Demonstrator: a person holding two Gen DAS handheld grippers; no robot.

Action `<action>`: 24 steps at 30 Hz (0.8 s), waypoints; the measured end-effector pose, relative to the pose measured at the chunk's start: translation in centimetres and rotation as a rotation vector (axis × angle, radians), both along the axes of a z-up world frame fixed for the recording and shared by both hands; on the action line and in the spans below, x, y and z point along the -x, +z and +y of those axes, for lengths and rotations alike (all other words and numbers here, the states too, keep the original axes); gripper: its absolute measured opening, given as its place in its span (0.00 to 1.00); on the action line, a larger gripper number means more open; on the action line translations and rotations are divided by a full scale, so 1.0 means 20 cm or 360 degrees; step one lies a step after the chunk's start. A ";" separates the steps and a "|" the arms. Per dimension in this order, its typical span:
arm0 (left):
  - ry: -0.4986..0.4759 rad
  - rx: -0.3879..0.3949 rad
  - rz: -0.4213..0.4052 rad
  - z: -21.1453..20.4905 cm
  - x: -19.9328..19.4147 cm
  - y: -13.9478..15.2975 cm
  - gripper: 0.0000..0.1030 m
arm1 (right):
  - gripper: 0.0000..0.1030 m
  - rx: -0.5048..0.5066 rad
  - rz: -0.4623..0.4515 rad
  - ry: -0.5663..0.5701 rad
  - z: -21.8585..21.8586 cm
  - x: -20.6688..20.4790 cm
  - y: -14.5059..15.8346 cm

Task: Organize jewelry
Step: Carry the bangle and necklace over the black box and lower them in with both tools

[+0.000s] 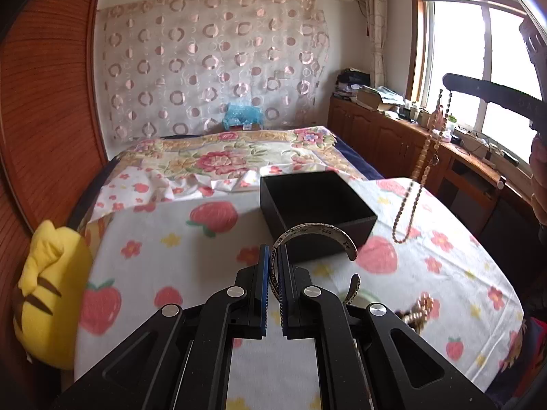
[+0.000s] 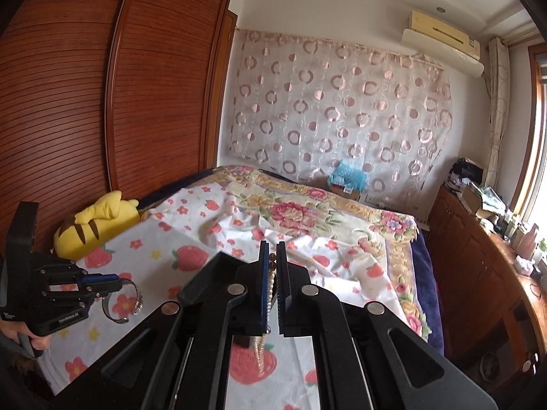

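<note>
Both claws, the left claw (image 1: 272, 263) and the right claw (image 2: 272, 256), are black with blue pads (image 1: 263, 273), round silver screws (image 1: 237, 291) and bare-skinned hands (image 2: 20, 333).

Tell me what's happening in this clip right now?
A person is sorting jewelry on a strawberry-print cloth with two handheld grippers. The left gripper is shut on a silver cuff bracelet, just in front of an open black box. The right gripper is shut on a pearl necklace that hangs above the cloth, right of the box.
</note>
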State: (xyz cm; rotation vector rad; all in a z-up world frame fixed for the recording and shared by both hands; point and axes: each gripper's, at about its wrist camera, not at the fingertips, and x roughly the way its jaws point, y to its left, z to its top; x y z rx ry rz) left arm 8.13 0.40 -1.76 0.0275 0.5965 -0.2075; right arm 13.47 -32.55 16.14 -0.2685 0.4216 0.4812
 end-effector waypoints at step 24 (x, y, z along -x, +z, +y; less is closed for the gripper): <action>-0.0054 -0.0022 0.0113 -0.14 -0.55 -0.07 0.04 | 0.06 -0.0061 0.0310 0.0138 0.15 -0.46 -0.33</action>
